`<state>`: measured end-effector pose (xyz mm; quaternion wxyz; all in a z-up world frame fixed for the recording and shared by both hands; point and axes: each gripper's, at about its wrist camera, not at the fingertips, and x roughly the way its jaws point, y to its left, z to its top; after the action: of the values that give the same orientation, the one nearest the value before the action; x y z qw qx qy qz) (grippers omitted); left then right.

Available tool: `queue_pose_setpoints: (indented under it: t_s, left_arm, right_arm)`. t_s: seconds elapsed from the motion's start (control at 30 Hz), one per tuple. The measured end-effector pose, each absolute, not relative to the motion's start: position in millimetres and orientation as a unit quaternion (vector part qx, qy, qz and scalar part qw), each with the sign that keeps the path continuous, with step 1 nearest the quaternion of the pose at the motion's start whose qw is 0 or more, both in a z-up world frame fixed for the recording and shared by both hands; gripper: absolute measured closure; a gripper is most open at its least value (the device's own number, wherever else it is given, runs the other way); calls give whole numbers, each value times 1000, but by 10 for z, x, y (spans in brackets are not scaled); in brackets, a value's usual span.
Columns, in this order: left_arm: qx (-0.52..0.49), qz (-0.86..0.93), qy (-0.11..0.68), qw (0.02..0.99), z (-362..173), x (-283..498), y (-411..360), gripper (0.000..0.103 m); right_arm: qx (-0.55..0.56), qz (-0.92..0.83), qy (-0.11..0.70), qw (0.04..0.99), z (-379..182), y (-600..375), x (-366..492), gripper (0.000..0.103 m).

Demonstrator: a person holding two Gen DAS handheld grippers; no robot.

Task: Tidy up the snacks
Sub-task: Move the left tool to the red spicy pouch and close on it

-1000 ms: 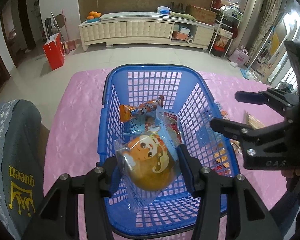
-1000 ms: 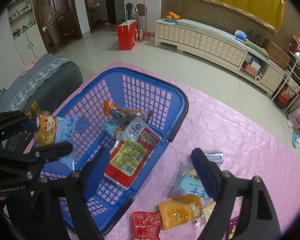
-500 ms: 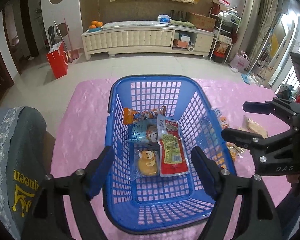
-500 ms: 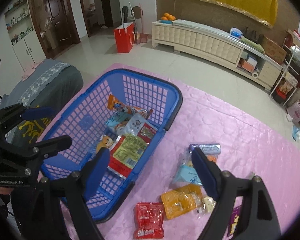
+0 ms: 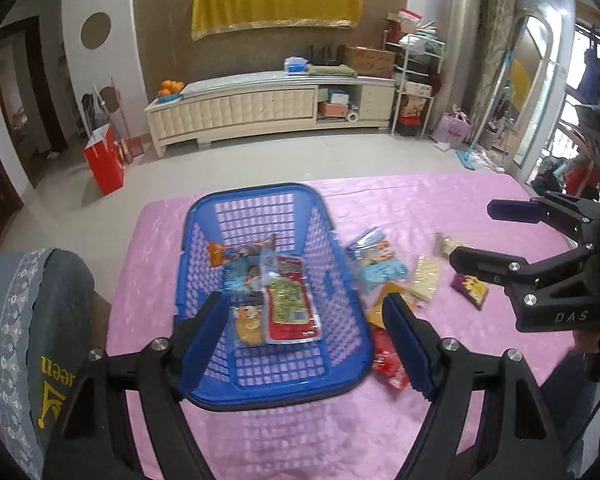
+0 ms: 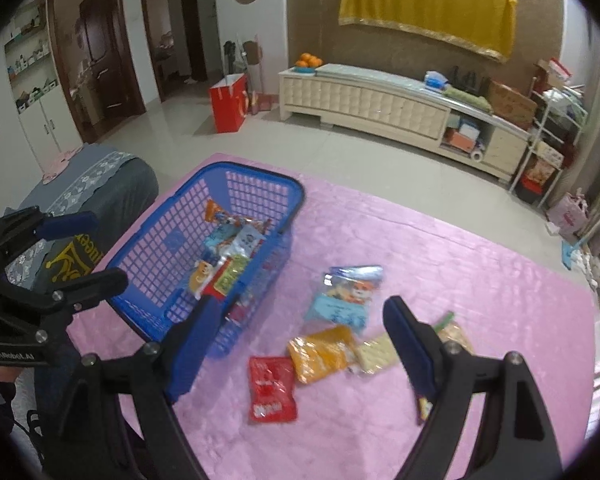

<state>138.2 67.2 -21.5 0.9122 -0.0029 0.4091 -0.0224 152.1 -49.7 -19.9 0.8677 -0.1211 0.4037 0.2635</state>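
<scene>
Left claw [image 5: 306, 340] finger hides part of the red packet [image 5: 388, 364].

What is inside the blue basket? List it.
The blue basket holds an orange packet, a light blue packet, a red-and-green packet and a bun packet. Anything beneath them is covered.
</scene>
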Motion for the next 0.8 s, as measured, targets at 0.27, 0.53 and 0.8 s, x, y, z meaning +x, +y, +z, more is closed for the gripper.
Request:
queue_pose_setpoints:
  t_s: [0.27,0.53,0.8]
  left_arm:
    - [5,-48,410,911,-211,1293,179,22]
    - [12,-51,427,903,-414,1188,-303,21]
    - [-7,-27,440,898,-743,1072,-626,21]
  right_arm:
    - [-105,237,408,875,-211,-973,1382,16]
    - [-88,227,422,873,-414,-1319,1279,16]
    - [-79,240,433,865,-727,-1517,1199,16]
